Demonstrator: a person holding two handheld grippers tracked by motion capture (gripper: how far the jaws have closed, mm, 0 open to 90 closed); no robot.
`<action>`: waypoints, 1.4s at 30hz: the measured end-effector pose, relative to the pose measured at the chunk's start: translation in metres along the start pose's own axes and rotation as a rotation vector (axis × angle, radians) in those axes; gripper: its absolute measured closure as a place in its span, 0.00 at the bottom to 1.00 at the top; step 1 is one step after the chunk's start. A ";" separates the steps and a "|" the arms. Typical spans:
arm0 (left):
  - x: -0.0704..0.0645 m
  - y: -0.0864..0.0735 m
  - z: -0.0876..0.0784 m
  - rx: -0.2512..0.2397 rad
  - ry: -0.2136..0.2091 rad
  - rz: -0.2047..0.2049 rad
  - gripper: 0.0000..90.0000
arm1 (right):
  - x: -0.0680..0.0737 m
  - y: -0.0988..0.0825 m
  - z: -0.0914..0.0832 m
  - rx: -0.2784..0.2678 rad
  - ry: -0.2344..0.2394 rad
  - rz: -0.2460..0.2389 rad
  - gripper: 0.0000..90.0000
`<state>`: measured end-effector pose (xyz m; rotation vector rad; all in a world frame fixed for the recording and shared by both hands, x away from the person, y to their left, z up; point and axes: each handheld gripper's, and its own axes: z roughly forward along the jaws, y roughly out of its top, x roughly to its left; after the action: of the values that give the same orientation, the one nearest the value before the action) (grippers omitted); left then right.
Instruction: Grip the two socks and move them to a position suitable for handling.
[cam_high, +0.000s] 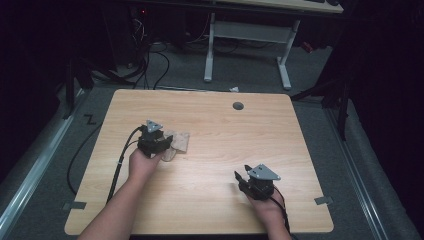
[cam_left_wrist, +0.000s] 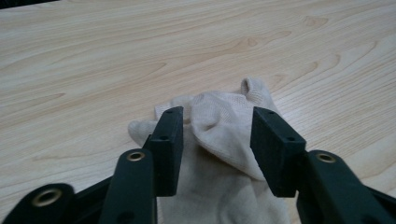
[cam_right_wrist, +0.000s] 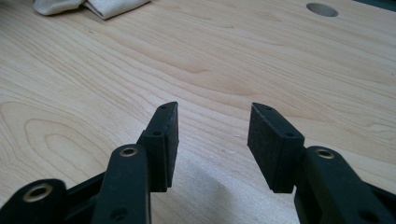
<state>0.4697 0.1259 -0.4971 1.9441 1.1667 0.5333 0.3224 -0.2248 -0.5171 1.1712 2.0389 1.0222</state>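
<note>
- Sock (cam_left_wrist: 219, 135): beige, knit fabric, crumpled w/ a fold running across it. Lay flat on the table (cam_high: 225, 150), left half, approx. midway between near and far edge.
- In the high view the sock (cam_high: 179, 141) sat just beyond the left gripper (cam_high: 161, 148), partly covered by it.
- Left gripper (cam_left_wrist: 215, 126): jaws spread, one on each side of the sock's raised fold. Pads did not press the fabric; gaps were visible on both sides. Sock lay between and under the jaws, not pinched.
- Left hand (cam_high: 142, 165) wrapped the gripper body from behind; grey plate on top; black cable (cam_high: 122, 160) trailed off the table's left side toward the floor.
- Right gripper (cam_right_wrist: 212, 123): jaws spread wide, nothing between them, bare wood underneath. Pointed across the table toward the sock (cam_right_wrist: 88, 5), seen at the top left corner of the right gripper view.
- In the high view the right gripper (cam_high: 241, 176) was held by the right hand (cam_high: 267, 205) near the table's front right area, well apart from the sock.
- Table: light wood-grain top, round grey hole (cam_high: 238, 106) near the far edge, right of centre.
- Beyond the table: grey floor, white desk legs (cam_high: 210, 45), dark surroundings.
</note>
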 end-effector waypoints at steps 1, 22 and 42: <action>0.000 0.000 0.001 0.001 -0.007 -0.002 0.61 | 0.000 0.000 0.000 0.000 0.000 0.000 0.60; -0.065 0.006 -0.014 -0.084 -0.141 0.076 0.98 | 0.002 0.000 0.002 0.009 0.010 -0.002 0.61; -0.157 -0.010 -0.017 -0.050 -0.339 0.207 0.98 | 0.002 0.000 0.000 0.012 0.003 -0.002 0.61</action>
<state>0.3757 -0.0008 -0.4885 2.0271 0.7381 0.3176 0.3217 -0.2229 -0.5176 1.1735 2.0508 1.0131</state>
